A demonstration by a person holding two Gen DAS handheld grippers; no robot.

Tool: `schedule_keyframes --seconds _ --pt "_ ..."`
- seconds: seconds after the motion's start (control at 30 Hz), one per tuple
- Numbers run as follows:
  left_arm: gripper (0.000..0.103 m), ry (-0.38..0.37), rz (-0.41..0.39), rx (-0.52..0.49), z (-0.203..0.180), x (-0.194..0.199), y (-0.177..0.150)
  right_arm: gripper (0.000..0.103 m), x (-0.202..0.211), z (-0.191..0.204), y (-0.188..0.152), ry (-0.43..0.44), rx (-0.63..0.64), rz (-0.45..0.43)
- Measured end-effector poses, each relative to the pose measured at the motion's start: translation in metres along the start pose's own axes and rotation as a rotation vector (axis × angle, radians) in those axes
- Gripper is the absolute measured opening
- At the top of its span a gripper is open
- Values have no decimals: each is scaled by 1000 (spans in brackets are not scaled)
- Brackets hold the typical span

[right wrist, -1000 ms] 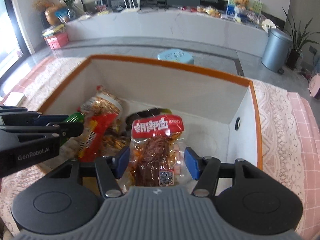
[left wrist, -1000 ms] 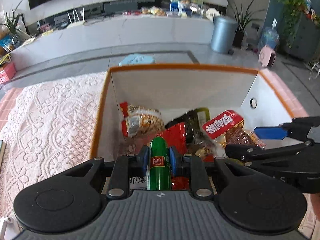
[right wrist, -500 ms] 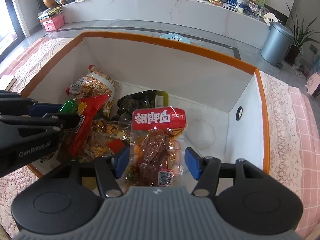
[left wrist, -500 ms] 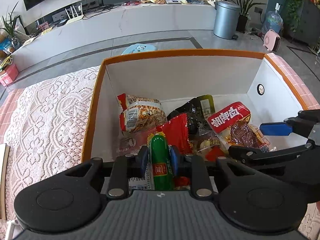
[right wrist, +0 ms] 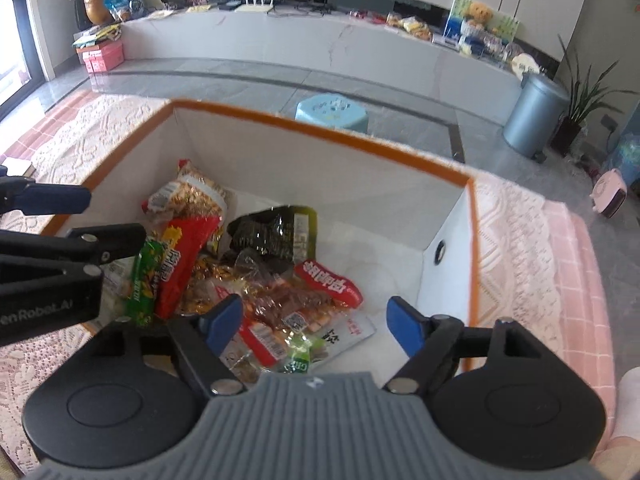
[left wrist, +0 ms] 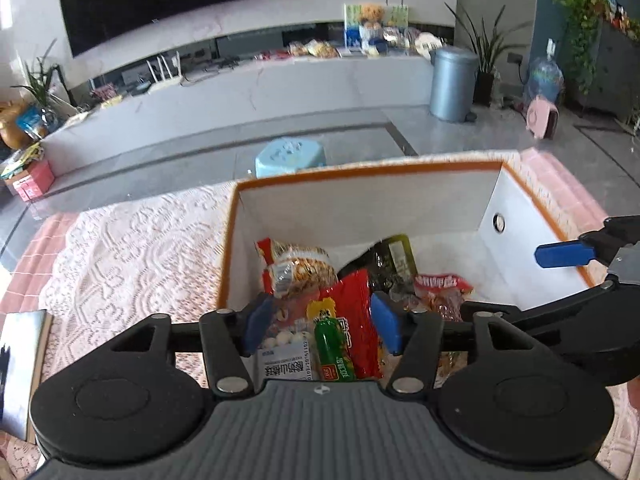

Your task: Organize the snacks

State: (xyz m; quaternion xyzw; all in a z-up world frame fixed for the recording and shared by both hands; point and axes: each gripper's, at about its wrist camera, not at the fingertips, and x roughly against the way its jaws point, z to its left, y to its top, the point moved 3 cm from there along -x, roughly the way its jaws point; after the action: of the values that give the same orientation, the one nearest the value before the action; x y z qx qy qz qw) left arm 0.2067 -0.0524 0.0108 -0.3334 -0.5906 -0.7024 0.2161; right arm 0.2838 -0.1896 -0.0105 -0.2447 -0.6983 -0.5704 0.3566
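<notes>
A white box with an orange rim holds several snack packs. My left gripper is open above its near left part, and a green snack stick lies loose below the jaws on a red pack. My right gripper is open over the near right part, above a clear meat snack pack with a red label. A peanut bag and a dark pack lie further back.
The box stands on a lace cloth over a pink checked table. A flat booklet lies at the left edge. Beyond are a light blue stool, a grey bin and a long white counter.
My left gripper opened and let go of the green snack stick, which now lies in the box. My right gripper opened wider. Both grippers drew back and up from the box.
</notes>
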Motion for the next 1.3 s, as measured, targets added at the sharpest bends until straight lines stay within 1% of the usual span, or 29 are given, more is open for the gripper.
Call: schedule_keyframes --seconds 0.07,0.13,0.2,0.4,0.5,0.57,0.73,0.9,1.0,1.07,1.13,1.23,1.3 --pt "72 7 -18 7 2 10 0 82 13 -1 1 -4 3 -26" --pt "74 19 -39 10 3 20 2 85 27 -2 2 -10 2 -55" --pt "74 31 -65 9 3 31 2 86 42 -2 3 -11 -3 -88" --pt "74 75 -176 2 2 69 -2 91 91 0 1 -8 -11 -202" --pt "75 89 -241 -15 0 91 -9 94 119 3 -3 -13 -20 -275" --pt "79 98 -280 -17 0 105 -16 95 137 3 -6 -15 -27 -332" --pt "84 133 -361 -13 0 132 -31 97 181 12 -27 -18 -31 -474" --pt "86 183 -415 9 3 148 -43 99 210 27 -51 -17 -50 -573" --pt "88 212 -445 44 7 157 -50 99 221 38 -67 -25 -68 -594" --pt "90 270 -479 71 9 163 -54 99 225 42 -79 -23 -93 -613" --pt "91 297 -494 84 8 165 -57 99 228 45 -89 -18 -118 -624" --pt "92 287 -482 98 10 167 -62 99 230 49 -100 -26 -155 -624" --pt "92 262 -469 131 11 169 -66 99 227 50 -106 -45 -181 -602"
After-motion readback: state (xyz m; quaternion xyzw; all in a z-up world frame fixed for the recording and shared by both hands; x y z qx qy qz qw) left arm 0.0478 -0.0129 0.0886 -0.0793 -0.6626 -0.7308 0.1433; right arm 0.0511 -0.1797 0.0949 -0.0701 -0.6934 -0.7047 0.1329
